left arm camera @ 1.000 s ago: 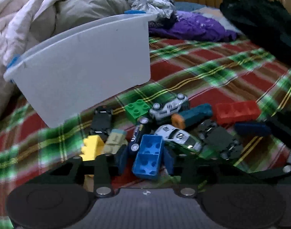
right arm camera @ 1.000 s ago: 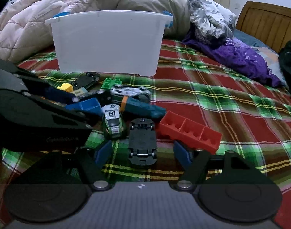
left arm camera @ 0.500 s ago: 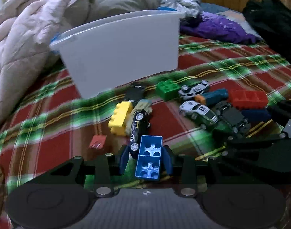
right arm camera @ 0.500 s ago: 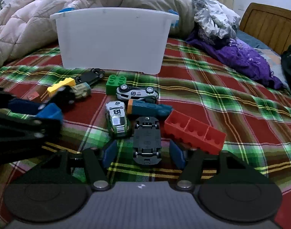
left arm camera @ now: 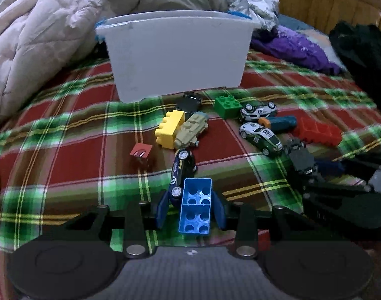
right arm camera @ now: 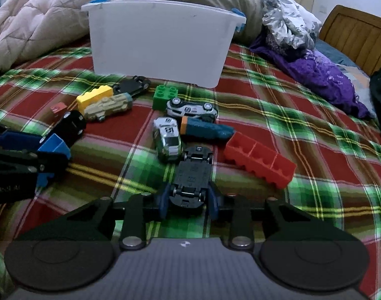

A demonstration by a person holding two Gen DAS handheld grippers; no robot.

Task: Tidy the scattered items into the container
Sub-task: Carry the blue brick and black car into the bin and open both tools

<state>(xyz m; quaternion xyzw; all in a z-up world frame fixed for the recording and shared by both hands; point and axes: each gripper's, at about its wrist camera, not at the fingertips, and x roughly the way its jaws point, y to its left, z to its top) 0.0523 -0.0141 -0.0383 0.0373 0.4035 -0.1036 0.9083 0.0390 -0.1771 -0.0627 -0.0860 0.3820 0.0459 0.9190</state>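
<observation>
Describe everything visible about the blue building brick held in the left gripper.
The blue building brick is a glossy plastic two-by-four block, seen from its hollow underside with round tubes inside. It sits clamped lengthwise between the dark blue pads of the left gripper, one pad on each long side, above the plaid blanket. A black toy car lies just beyond it; whether they touch cannot be told. From the right wrist view it shows as a blue block at the left edge.

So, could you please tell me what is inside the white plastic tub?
Its contents are hidden: both views show only the white plastic tub's opaque front wall and rim. A rumpled beige quilt lies behind it.
</observation>
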